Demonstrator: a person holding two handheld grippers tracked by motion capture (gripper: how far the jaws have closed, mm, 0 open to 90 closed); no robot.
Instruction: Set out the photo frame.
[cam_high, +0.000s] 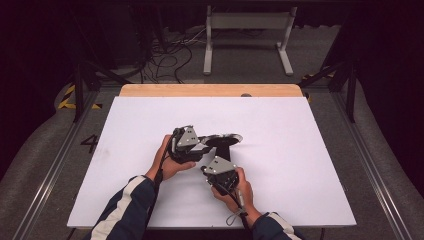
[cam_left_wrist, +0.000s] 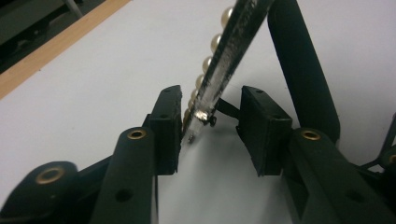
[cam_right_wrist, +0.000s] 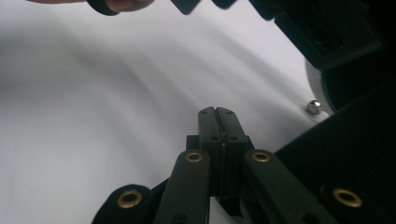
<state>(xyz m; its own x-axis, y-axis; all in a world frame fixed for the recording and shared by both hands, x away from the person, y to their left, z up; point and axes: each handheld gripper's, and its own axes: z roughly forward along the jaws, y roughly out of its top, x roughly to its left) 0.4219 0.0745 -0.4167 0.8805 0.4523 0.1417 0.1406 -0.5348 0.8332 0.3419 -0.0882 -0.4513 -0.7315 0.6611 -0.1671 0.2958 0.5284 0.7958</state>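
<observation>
A round mirror (cam_high: 227, 138) with a pearl-beaded silver rim and a black handle sits at the middle of the white table (cam_high: 300, 175). My left gripper (cam_high: 210, 145) reaches it from the left. In the left gripper view the rim (cam_left_wrist: 219, 60) stands edge-on between the pads of the left gripper (cam_left_wrist: 210, 126). The left pad is close against the rim, the right pad stands apart from it, and the black handle (cam_left_wrist: 301, 70) rises behind. My right gripper (cam_high: 206, 168) is just in front of the mirror. In its own view the right gripper (cam_right_wrist: 218, 112) has its jaws pressed together on nothing, with the mirror's rim (cam_right_wrist: 314, 91) at the right.
A wooden strip (cam_high: 210, 90) runs along the table's far edge. Behind it are floor cables (cam_high: 170, 55) and a white metal stand (cam_high: 247, 30). White tabletop stretches to both sides of the hands.
</observation>
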